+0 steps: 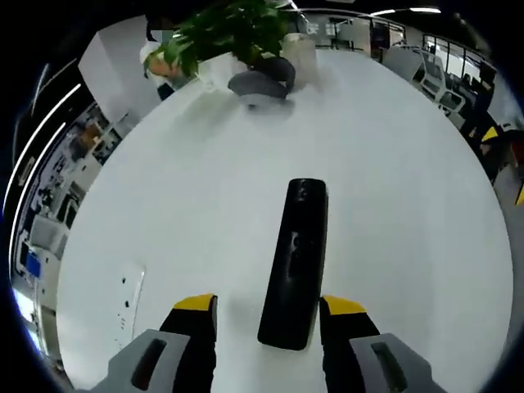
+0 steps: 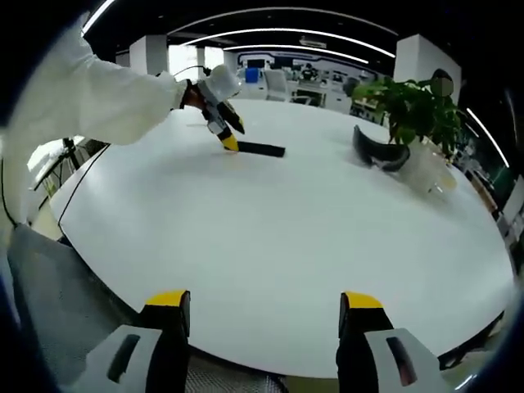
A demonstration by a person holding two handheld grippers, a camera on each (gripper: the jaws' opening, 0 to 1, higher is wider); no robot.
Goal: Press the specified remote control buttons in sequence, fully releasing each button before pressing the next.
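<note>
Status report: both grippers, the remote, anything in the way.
Left gripper open, jaws straddling the black remote on the white table. Right gripper open, empty, far back. Nothing blocking.

The remote [image 1: 295, 260] is looking like glossy black plastic, catching faint reflections along its smooth top. The counter [image 1: 393, 205] is showing a smooth, matt white finish. The left claw [image 1: 268, 309] is wearing matt yellow tips over black and grey plastic. The sleeve [image 2: 90, 98] is appearing as soft white cloth.
</note>
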